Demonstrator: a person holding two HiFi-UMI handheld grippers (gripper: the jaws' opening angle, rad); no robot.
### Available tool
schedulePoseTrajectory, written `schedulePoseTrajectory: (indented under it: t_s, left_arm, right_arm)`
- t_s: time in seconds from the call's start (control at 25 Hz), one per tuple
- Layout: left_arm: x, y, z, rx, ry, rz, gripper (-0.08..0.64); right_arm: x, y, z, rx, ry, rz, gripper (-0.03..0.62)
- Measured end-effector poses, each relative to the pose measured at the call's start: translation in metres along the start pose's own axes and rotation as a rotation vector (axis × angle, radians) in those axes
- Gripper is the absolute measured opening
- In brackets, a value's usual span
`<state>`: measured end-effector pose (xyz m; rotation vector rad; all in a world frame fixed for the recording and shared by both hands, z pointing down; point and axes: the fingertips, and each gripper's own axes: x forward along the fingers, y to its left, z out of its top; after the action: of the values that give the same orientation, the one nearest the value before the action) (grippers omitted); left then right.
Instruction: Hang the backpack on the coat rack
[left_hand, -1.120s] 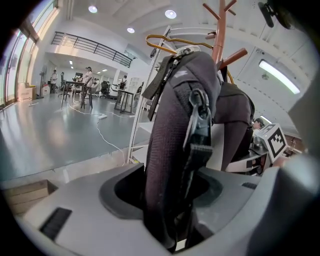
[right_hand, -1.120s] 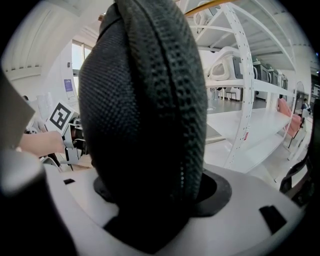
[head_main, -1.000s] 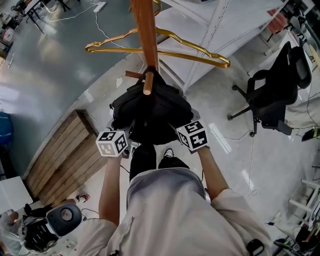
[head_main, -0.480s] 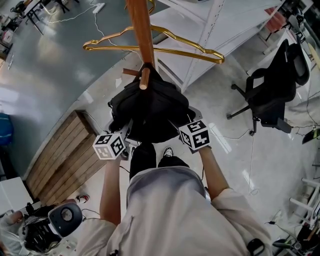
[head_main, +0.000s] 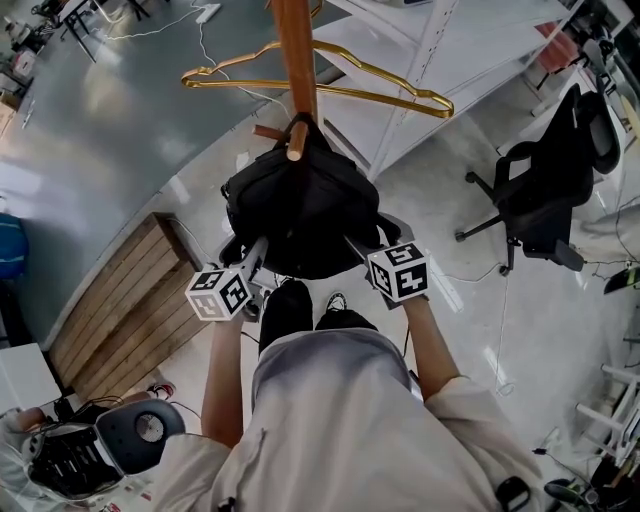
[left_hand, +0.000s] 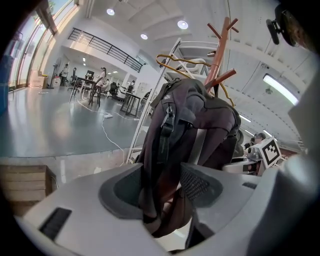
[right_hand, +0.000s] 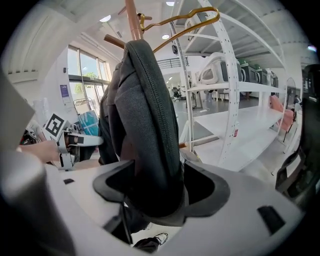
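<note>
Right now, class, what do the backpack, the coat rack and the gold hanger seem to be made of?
The backpack looks like dark matte fabric: it sags and shows a stitched zip seam. The coat rack seems wood, smooth reddish-brown, with a paler cut peg end. The hanger is probably metal: thin, shiny gold wire.

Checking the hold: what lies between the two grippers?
The backpack, clamped by the left gripper and right gripper; the head view shows it.
</note>
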<state>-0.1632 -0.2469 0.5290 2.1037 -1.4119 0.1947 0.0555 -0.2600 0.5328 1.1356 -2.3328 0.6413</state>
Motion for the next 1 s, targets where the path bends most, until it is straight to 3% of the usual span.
schedulePoseTrajectory:
  t_s: [0.56, 1.0]
  left_arm:
    - [-0.026, -0.01, -0.019, -0.057, -0.045, -0.003, 0.216]
    - [-0.047, -0.036, -0.039, -0.091, -0.059, -0.015, 0.212]
  right_arm:
    - [-0.032, 0.009, -0.019, -0.007, -0.003, -0.008, 0.313]
    - [-0.056, 0.021, -0.031, 0.035, -0.03, 0.034, 0.311]
